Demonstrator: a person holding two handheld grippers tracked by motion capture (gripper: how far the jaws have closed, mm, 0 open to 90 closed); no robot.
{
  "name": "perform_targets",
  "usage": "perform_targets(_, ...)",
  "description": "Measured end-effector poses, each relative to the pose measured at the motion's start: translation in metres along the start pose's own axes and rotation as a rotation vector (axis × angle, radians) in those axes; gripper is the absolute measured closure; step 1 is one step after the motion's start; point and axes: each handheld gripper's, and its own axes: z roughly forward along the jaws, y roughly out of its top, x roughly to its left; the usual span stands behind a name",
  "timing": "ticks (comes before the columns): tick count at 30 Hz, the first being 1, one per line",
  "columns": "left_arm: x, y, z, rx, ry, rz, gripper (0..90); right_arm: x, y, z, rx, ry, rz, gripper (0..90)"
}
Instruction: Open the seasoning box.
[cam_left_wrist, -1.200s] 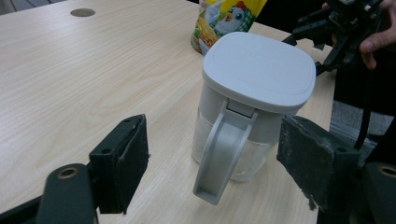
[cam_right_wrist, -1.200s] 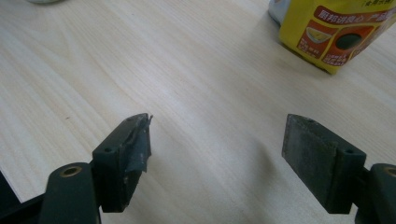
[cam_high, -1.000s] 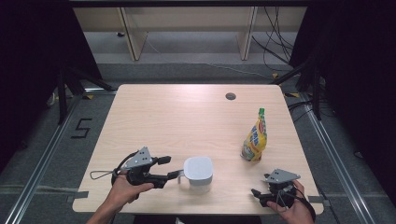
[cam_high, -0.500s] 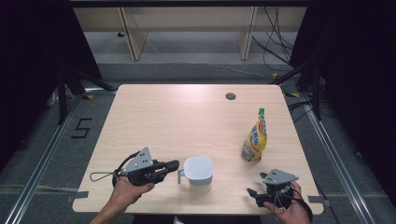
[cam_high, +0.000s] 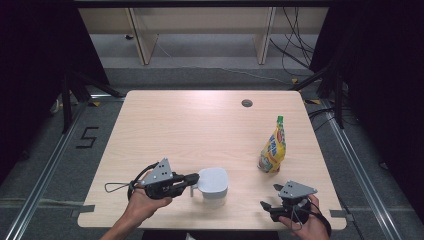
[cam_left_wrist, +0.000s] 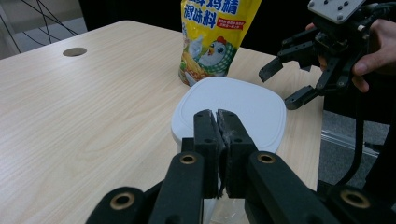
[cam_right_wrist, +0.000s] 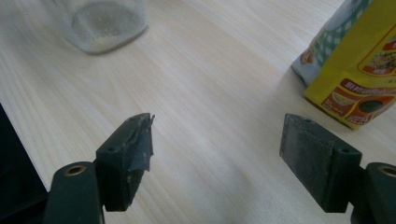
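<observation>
left gripper (cam_high: 192, 178): I see it clenched on the handle of the jar (cam_high: 214, 181)
jar: near front edge of surface (cam_high: 190, 120)
right gripper (cam_high: 266, 207): released, holding nothing
pouch (cam_high: 273, 150): upright, right of jar

- The table (cam_high: 165, 120) has a pale wood-grain top with rounded corners and a round cable hole (cam_high: 246, 103) near its far edge.
- A grey floor (cam_high: 210, 55) surrounds it, with metal rails (cam_high: 50, 165) running along both sides.
- A black "5" (cam_high: 88, 137) is marked on the floor at the left.
- Beyond the table stands a light wooden shelf unit (cam_high: 200, 20), with black cables (cam_high: 295, 50) trailing on the floor to its right.
- Dark curtains (cam_high: 35, 60) close in both sides.
</observation>
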Motion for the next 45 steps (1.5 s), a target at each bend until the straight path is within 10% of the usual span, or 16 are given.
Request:
perform_targets(13,0.001,-0.002,-0.001,-0.007,0.008,-0.030,85.5,0.005,0.006,0.000,-0.049,0.006,-0.013,31.1)
perform_targets(26,0.002,-0.004,-0.002,-0.012,0.005,-0.017,85.8,0.027,0.033,0.001,-0.241,0.034,-0.120,53.2)
perform_targets(45,0.003,-0.007,-0.004,-0.011,0.011,-0.023,85.4,0.041,0.060,0.002,-0.320,0.084,-0.176,90.0)
